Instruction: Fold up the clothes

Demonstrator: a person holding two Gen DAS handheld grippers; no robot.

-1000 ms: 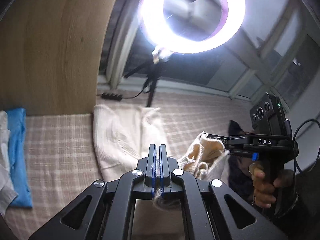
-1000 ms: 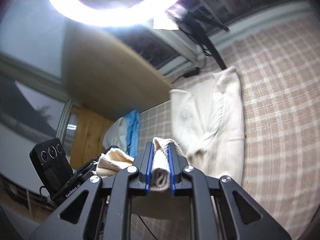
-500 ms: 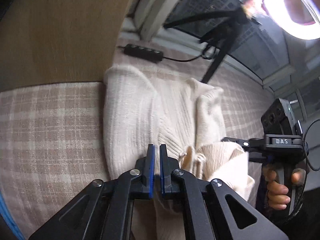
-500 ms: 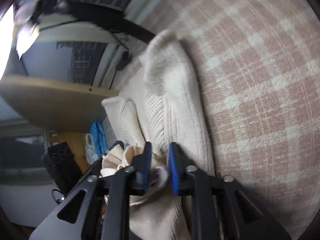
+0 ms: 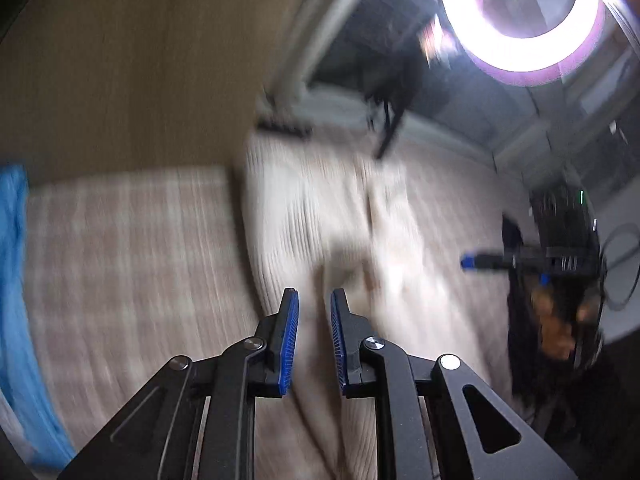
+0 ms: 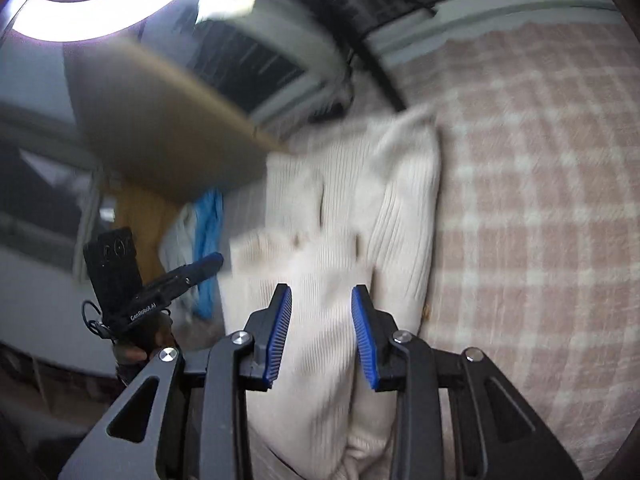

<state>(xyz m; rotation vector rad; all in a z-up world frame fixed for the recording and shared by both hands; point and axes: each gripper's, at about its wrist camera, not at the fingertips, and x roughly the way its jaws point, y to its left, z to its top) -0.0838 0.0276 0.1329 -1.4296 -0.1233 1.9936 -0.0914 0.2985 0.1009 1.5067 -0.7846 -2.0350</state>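
Both tongs, left point(image 5: 314, 300) and right point(image 6: 322, 296), are opening with nothing pinched, over the sweater point(image 6: 344, 208), likely soft, limp knit best gripped at its ribbed edges.

White lettering reading "GenRobot.AI" runs along the side of the black handheld left gripper point(image 6: 208, 266) in the right wrist view. The black handheld right gripper point(image 5: 468, 261), seen in the left wrist view, carries white lettering too, but blur leaves it unreadable.
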